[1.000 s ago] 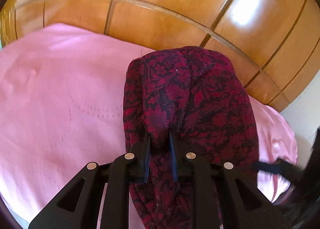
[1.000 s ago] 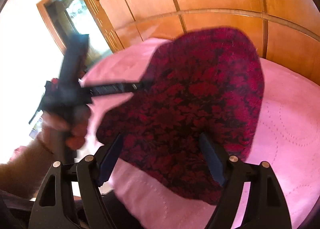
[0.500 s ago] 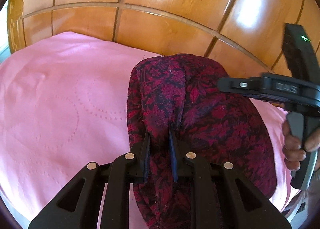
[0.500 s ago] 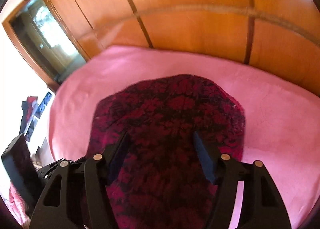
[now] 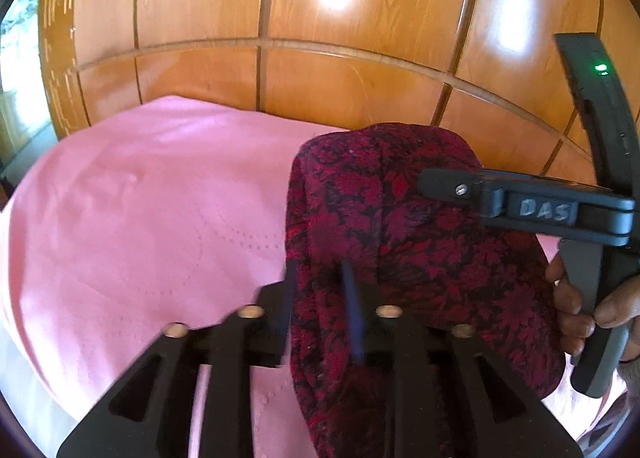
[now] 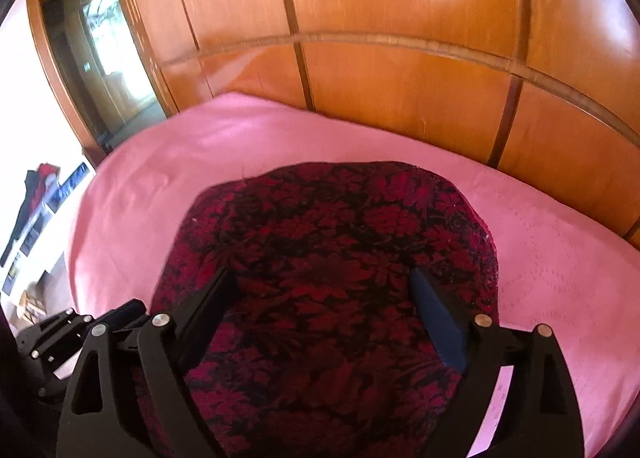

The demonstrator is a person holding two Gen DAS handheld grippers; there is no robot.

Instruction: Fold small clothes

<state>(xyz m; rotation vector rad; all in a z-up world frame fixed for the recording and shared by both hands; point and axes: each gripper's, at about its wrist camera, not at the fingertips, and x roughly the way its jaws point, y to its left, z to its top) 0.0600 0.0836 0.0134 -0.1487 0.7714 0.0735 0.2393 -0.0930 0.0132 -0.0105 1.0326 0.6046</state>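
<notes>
Now red floral cloth (image 5: 400,225) pinched in left claw (image 5: 320,290), beneath spread right claw (image 6: 320,298).

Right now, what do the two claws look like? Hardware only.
Left claw: matte black plastic frame, triangular cutouts, brass-coloured pivot pins, thin dark-blue fingers. Right claw: same build; from the left wrist view its side reads "DAS", with a green LED. Bare hand; no cables visible.

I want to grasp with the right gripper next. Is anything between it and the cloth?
Nothing visible. The right gripper hangs open directly over the cloth, bare fabric between its fingers. The left gripper pinches another edge.
</notes>
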